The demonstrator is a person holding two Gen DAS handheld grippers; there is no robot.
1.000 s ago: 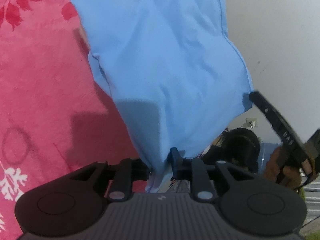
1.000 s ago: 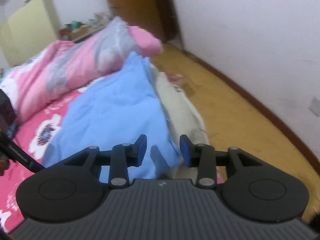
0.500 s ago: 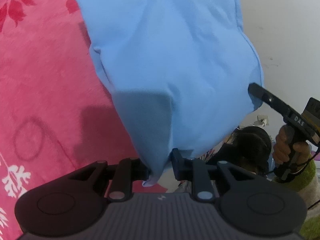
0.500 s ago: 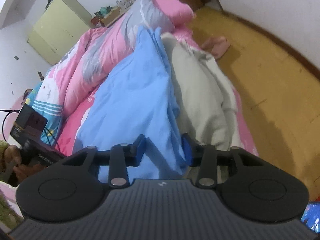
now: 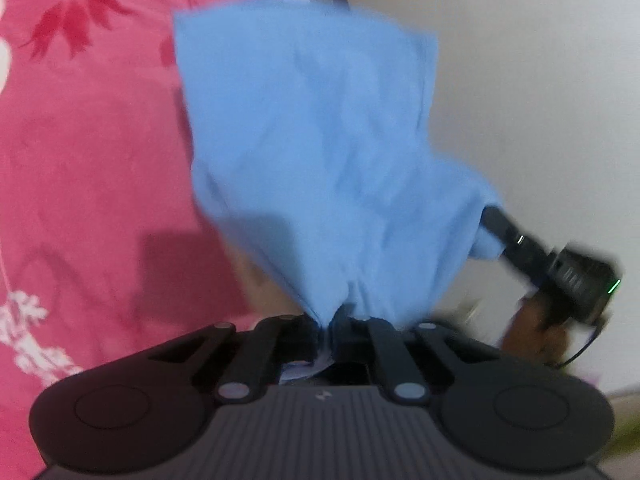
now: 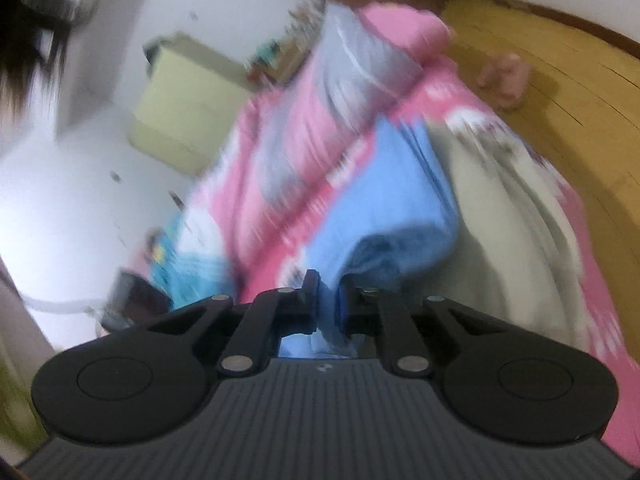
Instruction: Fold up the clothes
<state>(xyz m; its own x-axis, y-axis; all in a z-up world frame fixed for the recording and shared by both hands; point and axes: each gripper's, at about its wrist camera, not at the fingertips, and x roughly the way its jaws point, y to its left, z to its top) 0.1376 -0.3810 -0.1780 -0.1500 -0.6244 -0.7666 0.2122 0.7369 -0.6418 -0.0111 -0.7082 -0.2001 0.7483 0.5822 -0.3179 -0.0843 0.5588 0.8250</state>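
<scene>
Matte black ribbed gripper bodies, round side discs, silver pivot screws, blue-padded fingers (image 6: 343, 296).

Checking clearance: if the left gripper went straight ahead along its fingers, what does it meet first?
The left gripper is shut on the blue garment, so it meets that cloth at once. Beyond looks like the pink bedspread, though depth is unclear.

Even indoor light; heavy motion blur, fisheye-warped edges.

The left tool (image 5: 329, 326) pinches a bunched blue garment (image 5: 320, 160) above the pink floral bedspread (image 5: 88, 180).
</scene>
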